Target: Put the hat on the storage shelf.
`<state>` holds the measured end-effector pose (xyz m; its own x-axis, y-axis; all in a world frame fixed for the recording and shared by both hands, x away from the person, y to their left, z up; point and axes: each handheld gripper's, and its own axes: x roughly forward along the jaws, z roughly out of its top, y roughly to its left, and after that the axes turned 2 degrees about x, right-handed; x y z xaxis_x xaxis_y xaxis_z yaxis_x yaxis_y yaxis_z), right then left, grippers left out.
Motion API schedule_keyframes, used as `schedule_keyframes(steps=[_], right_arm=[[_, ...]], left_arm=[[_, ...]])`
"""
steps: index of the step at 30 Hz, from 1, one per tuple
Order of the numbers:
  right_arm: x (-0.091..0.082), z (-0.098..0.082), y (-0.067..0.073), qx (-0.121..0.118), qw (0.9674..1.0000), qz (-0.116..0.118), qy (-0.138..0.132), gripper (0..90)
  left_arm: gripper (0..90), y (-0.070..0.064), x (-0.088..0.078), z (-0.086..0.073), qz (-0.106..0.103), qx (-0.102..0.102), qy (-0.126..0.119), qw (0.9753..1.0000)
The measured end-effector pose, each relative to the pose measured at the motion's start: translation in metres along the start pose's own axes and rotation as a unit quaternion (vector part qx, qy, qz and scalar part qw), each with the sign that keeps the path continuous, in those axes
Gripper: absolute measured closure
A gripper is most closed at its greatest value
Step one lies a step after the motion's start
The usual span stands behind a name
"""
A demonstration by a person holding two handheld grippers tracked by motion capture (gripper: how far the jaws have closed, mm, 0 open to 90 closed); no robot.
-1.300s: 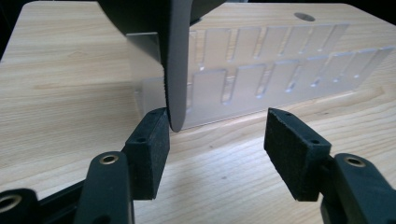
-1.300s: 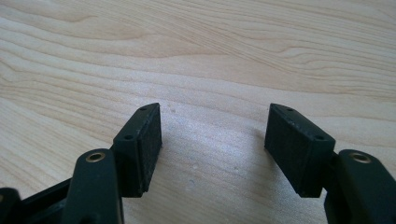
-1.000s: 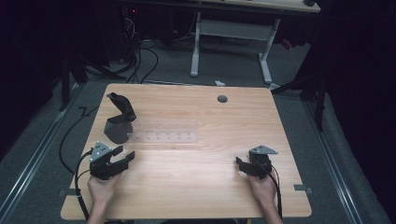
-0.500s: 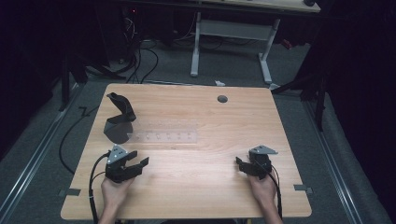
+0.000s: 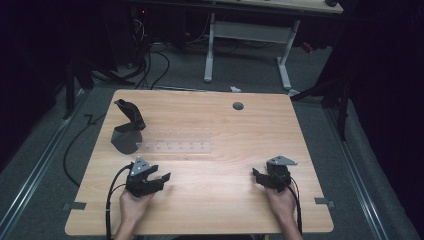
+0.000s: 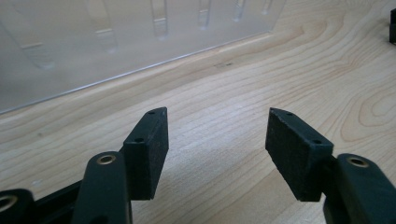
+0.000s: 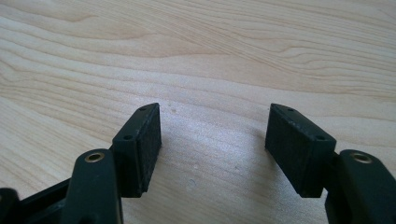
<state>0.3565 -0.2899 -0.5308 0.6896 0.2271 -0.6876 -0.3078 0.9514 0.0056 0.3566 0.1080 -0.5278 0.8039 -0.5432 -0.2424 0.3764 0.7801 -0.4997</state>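
The room around is dark, with cables on a grey floor, and a light wooden table (image 5: 210,200) stands in the middle. On it lies a clear plastic rack (image 5: 172,146), flat, with a row of small slots, just beside a black stand (image 5: 127,129) at the back left. The left gripper (image 5: 159,181) rests near the rack, its jaws wide apart and empty, pointing toward the rack's near edge (image 6: 140,70). The right gripper (image 5: 259,178) sits well apart at the right, also spread and holding nothing. I judge the rack to be light, stiff and smooth, so it may slip between the pads (image 6: 149,149). It lies low on the wood, so the best hold is probably across its thin edge at one end, with gentle pressure, since such plastic can crack.
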Motion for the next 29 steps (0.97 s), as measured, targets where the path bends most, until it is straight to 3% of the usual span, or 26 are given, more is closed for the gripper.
schedule_keyframes(steps=[11, 17, 29], right_arm=[[0.000, 0.000, 0.000, 0.000, 1.0000, 0.000, 0.000, 36.3], [0.000, 0.000, 0.000, 0.000, 1.0000, 0.000, 0.000, 36.3], [0.000, 0.000, 0.000, -0.001, 1.0000, 0.001, 0.000, 36.3]], left_arm=[[38.5, -0.005, 0.014, -0.014, 0.016, 0.032, 0.020, 0.9991], [37.5, -0.009, 0.021, -0.021, 0.034, 0.067, 0.032, 0.9967], [32.9, -0.009, 0.022, -0.021, 0.035, 0.065, 0.034, 0.9967]])
